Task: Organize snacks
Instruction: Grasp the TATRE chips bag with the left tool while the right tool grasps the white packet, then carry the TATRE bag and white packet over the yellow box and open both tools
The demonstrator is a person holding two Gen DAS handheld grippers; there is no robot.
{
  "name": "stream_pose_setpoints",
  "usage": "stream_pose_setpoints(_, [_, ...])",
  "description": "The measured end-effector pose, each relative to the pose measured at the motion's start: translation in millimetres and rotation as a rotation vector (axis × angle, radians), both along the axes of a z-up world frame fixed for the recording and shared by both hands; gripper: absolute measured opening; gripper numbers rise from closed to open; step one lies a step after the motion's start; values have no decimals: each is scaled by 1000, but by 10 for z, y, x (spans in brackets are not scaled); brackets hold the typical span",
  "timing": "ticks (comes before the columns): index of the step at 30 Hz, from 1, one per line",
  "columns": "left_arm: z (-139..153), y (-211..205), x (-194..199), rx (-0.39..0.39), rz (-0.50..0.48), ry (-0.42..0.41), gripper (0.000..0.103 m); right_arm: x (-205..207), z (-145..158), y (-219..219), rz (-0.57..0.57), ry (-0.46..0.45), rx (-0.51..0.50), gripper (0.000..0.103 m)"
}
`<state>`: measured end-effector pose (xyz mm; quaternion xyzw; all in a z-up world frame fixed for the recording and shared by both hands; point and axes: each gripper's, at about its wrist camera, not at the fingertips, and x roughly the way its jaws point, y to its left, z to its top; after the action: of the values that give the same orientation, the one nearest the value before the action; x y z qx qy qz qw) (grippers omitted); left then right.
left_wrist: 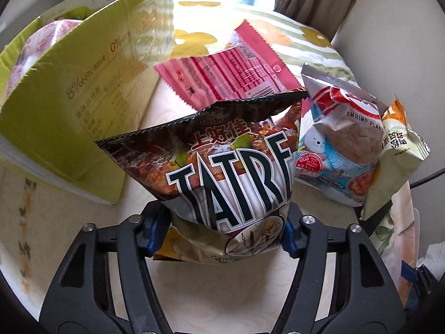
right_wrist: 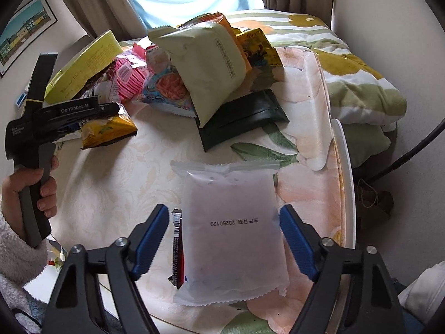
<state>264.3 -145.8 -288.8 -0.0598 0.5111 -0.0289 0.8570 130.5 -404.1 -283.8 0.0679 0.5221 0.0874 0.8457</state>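
- Blue-padded left gripper (left_wrist: 219, 239), seen from the left wrist, is pinched on the lower end of a dark chip bag (left_wrist: 230, 167) with big white lettering; both pads press the foil, so the pick-up step looks all but made
- Under that bag's bottom edge lies a yellow bag (left_wrist: 178, 246), and the pads may be catching it too, though I cannot tell from this angle
- Green-yellow cardboard box (left_wrist: 75, 105) stands open just to the left with pink packets already inside, so I judge the next move is to lift the chip bag clear and carry it over the box wall without dragging the yellow bag along
- Counted beyond the chip bag: one pink bag (left_wrist: 236, 69), one shrimp-flake bag (left_wrist: 339, 144), one pale cream bag (left_wrist: 397, 150)
- White translucent packet (right_wrist: 233, 236), seen from the right wrist, lies flat on the bedspread (right_wrist: 111, 183) between the fingers of the right gripper (right_wrist: 225, 242), which stand spread with a gap at each side, nothing gripped yet
- Closing squarely on the packet's sides is what this hand needs next; a thin red-and-black wrapper (right_wrist: 178, 250) tucked against the packet's left edge could be nipped by mistake
- Counted in the heap behind: one pale green bag (right_wrist: 205, 66), one dark green pouch (right_wrist: 244, 114), roughly seven bags in all
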Motion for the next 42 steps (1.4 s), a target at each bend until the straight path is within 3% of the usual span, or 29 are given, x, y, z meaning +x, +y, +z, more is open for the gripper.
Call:
stream_pose_setpoints(7, [32,10,-70,5,-2,-1,55,-6,-22,-7,0,-15,-18,74])
stream_pose_setpoints(10, [43,22,-116,4,-5,0,55,-1,-24,-9,0,-16,-27,65])
stream_pose_setpoints(13, [68,17,-160,4,-7,-1,55,10,-26,-28,-1,-17,-26,62])
stream_pose_setpoints(25, [334,-26,-222,15,-48,-44,55,-49,90,-60,-33,-41,-2,58])
stream_pose_setpoints(31, [640,28,-361,-1,-48,-88,55,-81,347,-36,-29,-88,6,58])
stream_pose_setpoints(42, [1483,346,-557,-48,-12,-201,55,123,1051,206,9,-185,11,58])
